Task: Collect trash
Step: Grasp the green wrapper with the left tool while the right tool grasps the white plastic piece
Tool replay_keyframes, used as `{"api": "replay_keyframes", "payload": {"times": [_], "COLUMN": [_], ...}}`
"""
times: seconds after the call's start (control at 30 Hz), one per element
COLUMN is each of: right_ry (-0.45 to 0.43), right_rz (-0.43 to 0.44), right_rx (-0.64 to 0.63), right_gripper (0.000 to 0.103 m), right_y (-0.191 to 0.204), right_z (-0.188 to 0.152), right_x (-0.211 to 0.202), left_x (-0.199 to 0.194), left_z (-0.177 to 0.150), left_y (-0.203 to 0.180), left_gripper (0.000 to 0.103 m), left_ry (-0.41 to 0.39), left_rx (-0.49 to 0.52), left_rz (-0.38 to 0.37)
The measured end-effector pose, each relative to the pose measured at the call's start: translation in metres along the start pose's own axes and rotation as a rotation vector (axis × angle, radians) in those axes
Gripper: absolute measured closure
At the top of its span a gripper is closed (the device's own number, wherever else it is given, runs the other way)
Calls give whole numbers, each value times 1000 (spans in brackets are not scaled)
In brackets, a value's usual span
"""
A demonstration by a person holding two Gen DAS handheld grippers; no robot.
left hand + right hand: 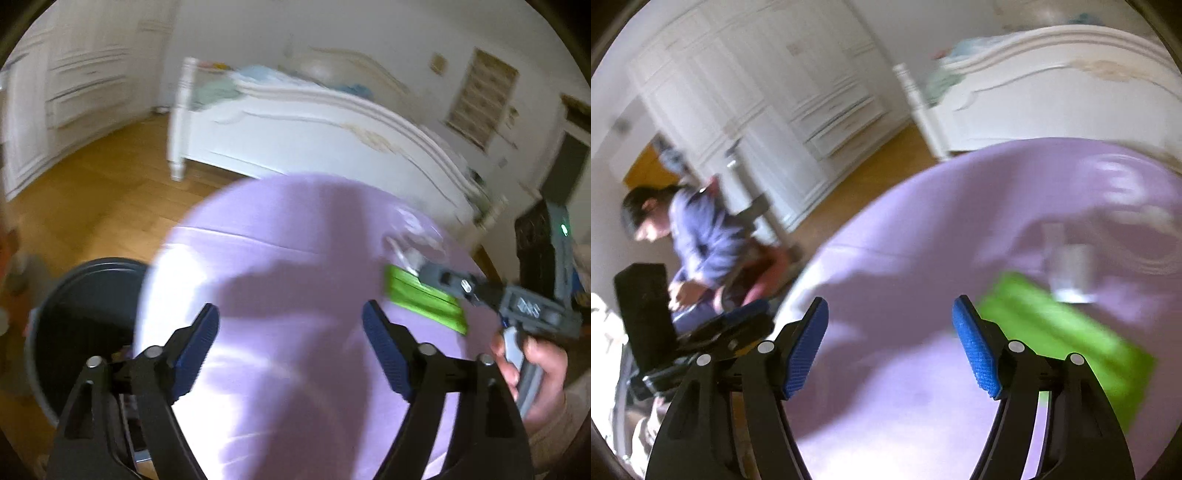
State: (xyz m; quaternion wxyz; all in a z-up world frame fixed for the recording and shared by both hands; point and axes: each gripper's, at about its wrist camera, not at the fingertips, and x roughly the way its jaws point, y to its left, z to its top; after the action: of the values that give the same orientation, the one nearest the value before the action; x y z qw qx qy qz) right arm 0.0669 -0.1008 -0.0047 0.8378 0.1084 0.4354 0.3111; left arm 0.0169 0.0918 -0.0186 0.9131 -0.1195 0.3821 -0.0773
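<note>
The round purple table (280,258) lay mostly bare ahead. A green wrapper (424,299) and clear plastic (413,236) crowded its right side. A dark bin (85,321) stood just left.

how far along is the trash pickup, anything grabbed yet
Nothing looks collected yet: what shows of the dark bin beside the purple table is too dim and blurred to tell its contents. In hand: nothing. The left gripper and right gripper are both open and empty. Left to do: the green wrapper and the blurred clear plastic piece beyond it on the table.
</note>
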Motion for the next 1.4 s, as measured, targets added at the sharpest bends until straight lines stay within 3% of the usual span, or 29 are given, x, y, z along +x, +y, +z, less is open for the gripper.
{"api": "replay_keyframes", "payload": {"times": [0.13, 0.27, 0.4, 0.5, 0.6, 0.77, 0.83, 1.0, 1.17, 1.4], "right_ry": [-12, 34, 98, 93, 81, 62, 53, 30, -58, -224], "right_rz": [-150, -232, -292, -310, -280, -260, -233, -214, -97, -46], "right_rx": [-27, -91, -142, -162, -157, -141, -101, -34, 65, 68], "right_gripper": [33, 38, 62, 74, 75, 76, 78, 78, 78, 78], "right_y": [-40, -56, -63, -64, -70, -76, -85, -99, -119, -110], "right_z": [13, 23, 24, 23, 21, 19, 20, 22, 21, 14], "right_x": [-6, 10, 34, 38, 35, 29, 25, 17, -4, -43], "left_x": [38, 66, 81, 91, 95, 100, 105, 103, 84, 51], "left_z": [6, 12, 15, 13, 13, 8, 11, 5, 3, 3], "left_y": [-36, -53, -67, -72, -80, -99, -101, -108, -117, -120], "left_gripper": [20, 21, 22, 33, 36, 66, 84, 100, 100, 101], "left_ry": [85, 145, 182, 219, 215, 221, 230, 213, 166, 94], "left_rx": [56, 53, 73, 83, 113, 161, 157, 121, 103, 107], "left_rz": [-53, -104, -106, -112, -93, -96, -114, -153, -198, -203]}}
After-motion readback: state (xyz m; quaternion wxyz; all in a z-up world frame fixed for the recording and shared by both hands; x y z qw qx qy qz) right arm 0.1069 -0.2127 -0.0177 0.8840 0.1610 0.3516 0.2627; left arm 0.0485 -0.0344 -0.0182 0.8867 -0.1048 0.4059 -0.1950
